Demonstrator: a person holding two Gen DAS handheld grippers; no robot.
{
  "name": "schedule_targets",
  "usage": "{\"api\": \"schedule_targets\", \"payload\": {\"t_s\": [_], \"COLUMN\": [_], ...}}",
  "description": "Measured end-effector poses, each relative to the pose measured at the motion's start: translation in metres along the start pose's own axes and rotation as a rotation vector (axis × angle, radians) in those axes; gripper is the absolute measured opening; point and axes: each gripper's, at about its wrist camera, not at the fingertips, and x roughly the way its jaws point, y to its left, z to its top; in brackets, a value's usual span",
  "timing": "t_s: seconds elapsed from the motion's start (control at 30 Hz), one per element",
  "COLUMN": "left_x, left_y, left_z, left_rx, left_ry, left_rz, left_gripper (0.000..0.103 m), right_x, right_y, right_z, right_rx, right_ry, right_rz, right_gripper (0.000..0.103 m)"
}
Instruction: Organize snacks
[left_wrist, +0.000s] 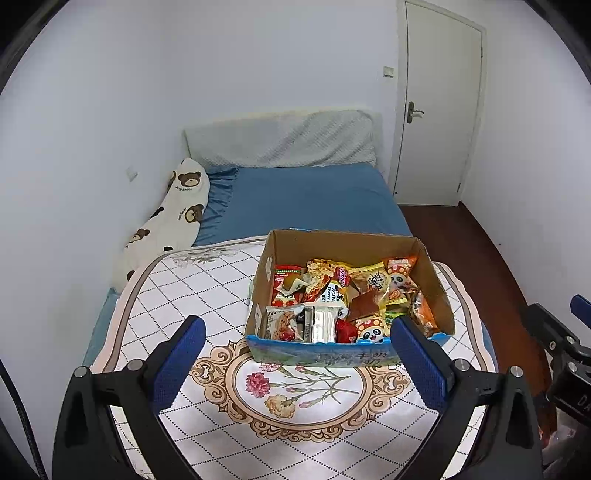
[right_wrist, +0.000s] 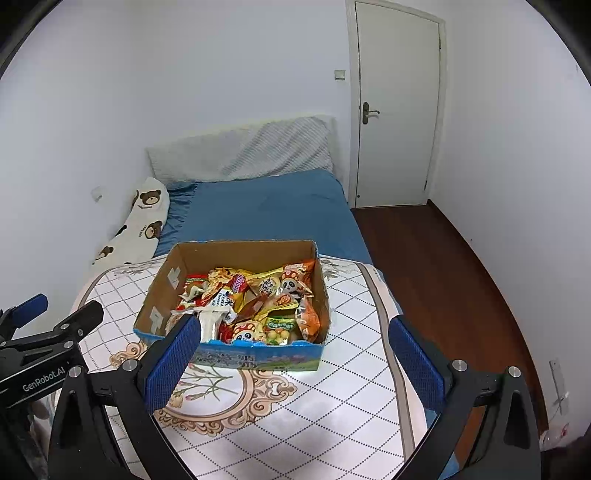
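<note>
Cardboard box (left_wrist: 349, 291) w/ blue printed front is sitting on the white floral cloth (left_wrist: 207, 295), over the foot of the blue bed (left_wrist: 306, 199).

Left wrist view: left claw (left_wrist: 297, 363) is hovering low in front of the box, blue pads spread wide, nothing between them, not touching box or snacks. Box is lying ahead & slightly right; its front edge is showing between the pads. Only this view is giving a clean look at the near-left snacks: silver foil pack (left_wrist: 323, 323), cookie pack (left_wrist: 282, 325), red wrapped sweet (left_wrist: 345, 330). Panda pack (left_wrist: 373, 330) is sitting at the front rim. Readable: "KOREA Cheese" on the white-yellow pack (left_wrist: 334, 295). Right claw (left_wrist: 570, 332) is peeking in at the right edge; can't tell its opening from here.

Right wrist view: right claw (right_wrist: 293, 365) is also spread wide & holding nothing. Its left pad is overlapping the box's (right_wrist: 236, 295) near-left corner in the picture; contact can't be judged. This view alone is showing a green-label pack of round pale balls (right_wrist: 280, 330) at the near-right, also tape patches on the inner left wall (right_wrist: 162, 295). Left claw's (right_wrist: 48, 314) body is showing at the left edge, printed "GenRobot.AI". Second panda pack (right_wrist: 295, 284) is lying at the back right. Brown wood floor (right_wrist: 443, 277) & white door (right_wrist: 397, 107) are filling the right side.
</note>
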Motion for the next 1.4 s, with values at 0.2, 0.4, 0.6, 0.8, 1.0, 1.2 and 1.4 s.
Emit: {"api": "schedule_targets", "payload": {"t_s": [0.2,0.4,0.6,0.8,1.0,1.2,1.4], "left_x": [0.011,0.018,0.023,0.023,0.023,0.02,0.018], "left_y": [-0.001,-0.002,-0.002,-0.004,-0.007,-0.008,-0.008], "left_z": [0.003,0.003,0.0,-0.004,-0.007,-0.008,-0.007], "left_rx": [0.003,0.011,0.009,0.014,0.018,0.022,0.022], "left_ry": [-0.003,0.01,0.025,0.03,0.037,0.033,0.03], "left_rz": [0.015,0.017,0.011,0.002,0.002,0.005,0.007], "left_gripper": [0.103,0.103,0.103,0.103,0.103,0.103,0.103], "right_x": [0.016,0.025,0.031,0.029,0.027,0.026,0.024], "right_y": [-0.001,0.0,-0.002,-0.002,-0.002,-0.002,-0.002], "right_z": [0.004,0.003,-0.002,-0.001,-0.003,-0.003,-0.001], "right_rx": [0.001,0.005,0.011,0.011,0.011,0.01,0.006], "right_ry": [0.005,0.017,0.035,0.031,0.037,0.035,0.027], "right_rz": [-0.023,-0.028,-0.026,-0.029,-0.026,-0.025,-0.025], "right_gripper": [0.103,0.103,0.103,0.103,0.103,0.103,0.103]}}
